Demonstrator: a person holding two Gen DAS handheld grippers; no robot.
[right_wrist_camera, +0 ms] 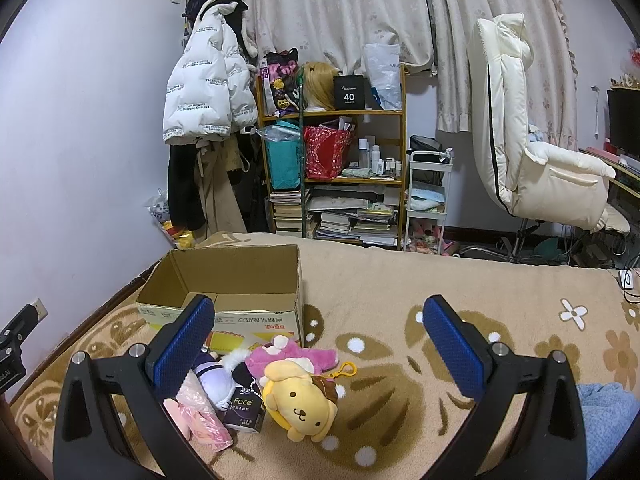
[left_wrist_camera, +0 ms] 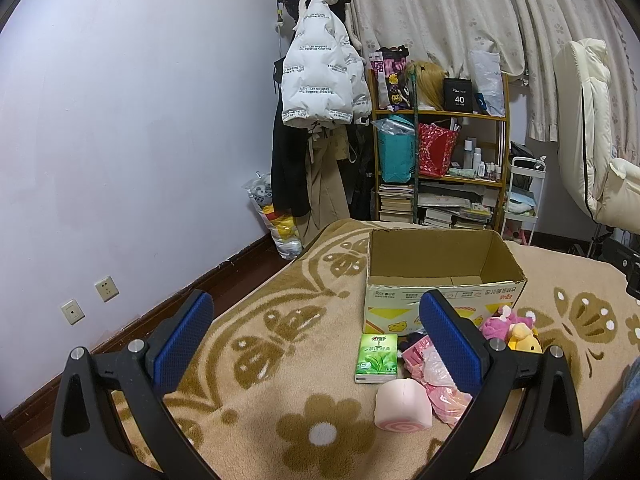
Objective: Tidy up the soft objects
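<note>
Two pairs of tongs hang over my bed, both spread wide and holding nothing. My left tongs (left_wrist_camera: 316,336) hover above the blanket (left_wrist_camera: 280,312), a beige one patterned with brown flowers and butterflies. Between its blue pads (left_wrist_camera: 182,340) I see the green tissue pack (left_wrist_camera: 376,358) lying flat, and just in front of it, nearer me, the pink swirl-roll cushion (left_wrist_camera: 404,404). To the right of these, partly behind my right-hand pad, lies a crumpled pink plastic-wrapped bundle (left_wrist_camera: 436,380). Behind them all stands the open cardboard box (left_wrist_camera: 440,304), upright, with nothing visible inside it.

My right tongs (right_wrist_camera: 316,344) also gape apart over the same blanket. At the left of that view, the box's front wall sits just behind a small heap of soft things. From left to right in the heap: the pink bundle, partly under my left-hand pad; a lavender plush (right_wrist_camera: 218,384); a dark tissue pack marked "Face" (right_wrist_camera: 244,412); a magenta plush (right_wrist_camera: 292,356) lying close against the box front; and the yellow dog plush (right_wrist_camera: 300,400) with a brown cap and a yellow clip, resting on its back nearest me. They overlap and touch one another. Right of the heap the blanket runs on, and a patch of blue fabric (right_wrist_camera: 608,412) shows at the far right edge.
</note>
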